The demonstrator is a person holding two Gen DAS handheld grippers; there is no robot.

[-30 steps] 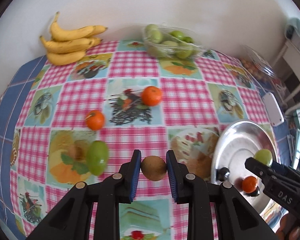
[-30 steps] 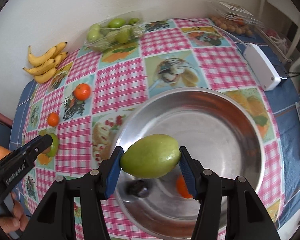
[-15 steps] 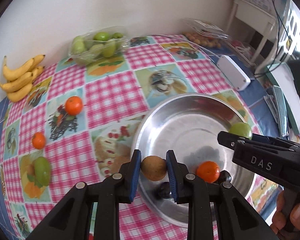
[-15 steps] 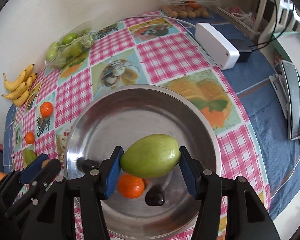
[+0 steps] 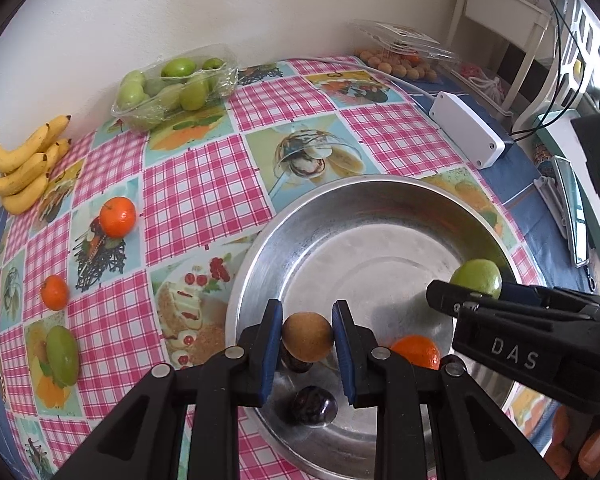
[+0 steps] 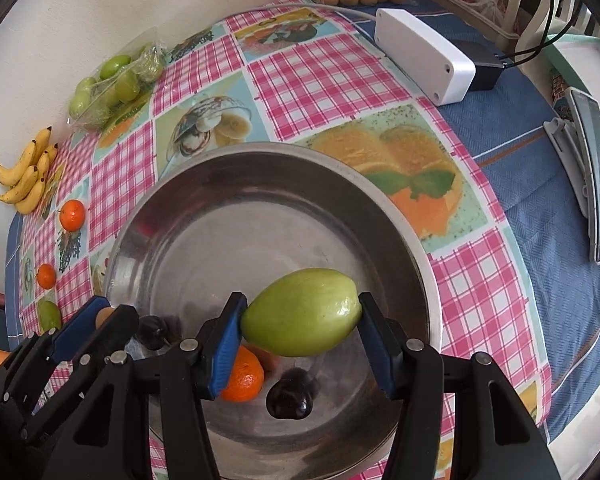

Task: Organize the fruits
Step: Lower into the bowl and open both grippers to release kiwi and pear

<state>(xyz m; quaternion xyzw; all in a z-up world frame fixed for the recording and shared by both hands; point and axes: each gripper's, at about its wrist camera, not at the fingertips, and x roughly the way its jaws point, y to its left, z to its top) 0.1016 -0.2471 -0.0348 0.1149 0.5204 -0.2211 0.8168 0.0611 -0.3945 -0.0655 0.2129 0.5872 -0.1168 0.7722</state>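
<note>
Fruits are in both tools, above the metal bowl. In the left wrist view the left gripper holds a brown kiwi tightly between its blue pads, over the near part of the bowl. In the bowl lie an orange and two dark plums. The right gripper comes in from the right side with a green fruit. On the checked tablecloth lie two more oranges, a green mango, bananas and a tray of green fruits.

In the right wrist view the right gripper is closed on a green mango, which is held sideways over the bowl. Under it are the orange and one plum. The left gripper is at the bowl's left rim
</note>
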